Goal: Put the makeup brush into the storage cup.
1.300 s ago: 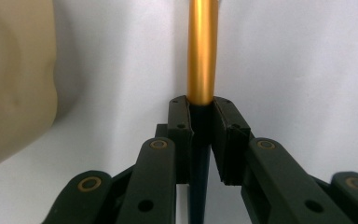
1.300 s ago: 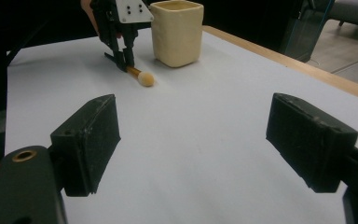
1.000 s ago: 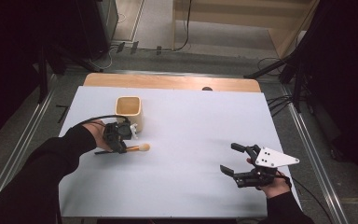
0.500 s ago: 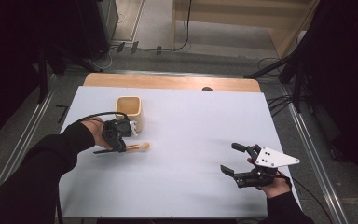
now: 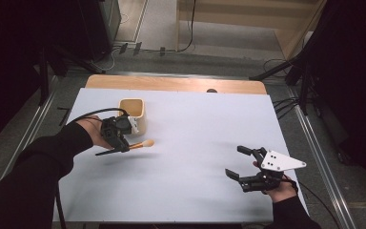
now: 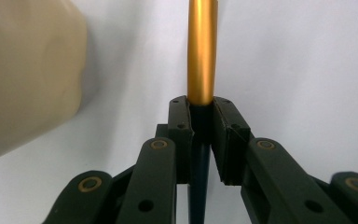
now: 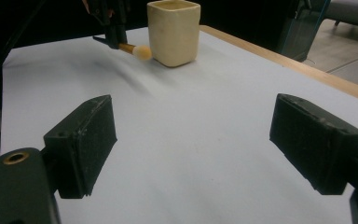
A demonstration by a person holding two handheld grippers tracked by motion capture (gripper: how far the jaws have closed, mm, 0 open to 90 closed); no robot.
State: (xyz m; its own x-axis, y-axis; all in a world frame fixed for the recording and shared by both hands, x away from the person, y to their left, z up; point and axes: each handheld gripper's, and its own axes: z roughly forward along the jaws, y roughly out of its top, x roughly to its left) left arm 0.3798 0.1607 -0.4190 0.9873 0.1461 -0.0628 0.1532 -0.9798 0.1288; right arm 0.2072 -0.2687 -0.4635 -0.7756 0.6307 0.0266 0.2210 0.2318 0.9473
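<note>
Pinching the brush (image 6: 201, 51) at the join of its gold ferrule and dark handle, the left gripper (image 6: 200, 109) has its jaws pressed on the shaft from both sides, with the gold tube running straight out ahead and the dark handle tailing back between the linkages. From above, the left gripper (image 5: 119, 138) carries the brush (image 5: 132, 145) roughly level, just off the table (image 5: 195, 124), judging by the soft shadow beneath; its pale bristle tip points toward the table's middle, and the cream cup (image 5: 132, 114) stands just behind and beside it, apart from the bristles.

Judging the work as getting the brush into the cup, the main risk is the grip itself: the shaft is round, smooth and thin, held at one narrow band, so it could swivel in the pads as the hand tips it upright, or slide out altogether. A second risk is the cup, which is close to the knuckles (and looks light); a hurried turn could knock it or catch the bristles on its rim, splaying them or shoving the cup along the sheet.

Farther out, the right gripper (image 5: 248, 169) sits low near the person's edge of the table, well apart from both things. Its jaws are spread wide with nothing between them, and its own view looks across the bare sheet to the cup (image 7: 174, 31) and the brush tip (image 7: 142, 52) in the distance.
</note>
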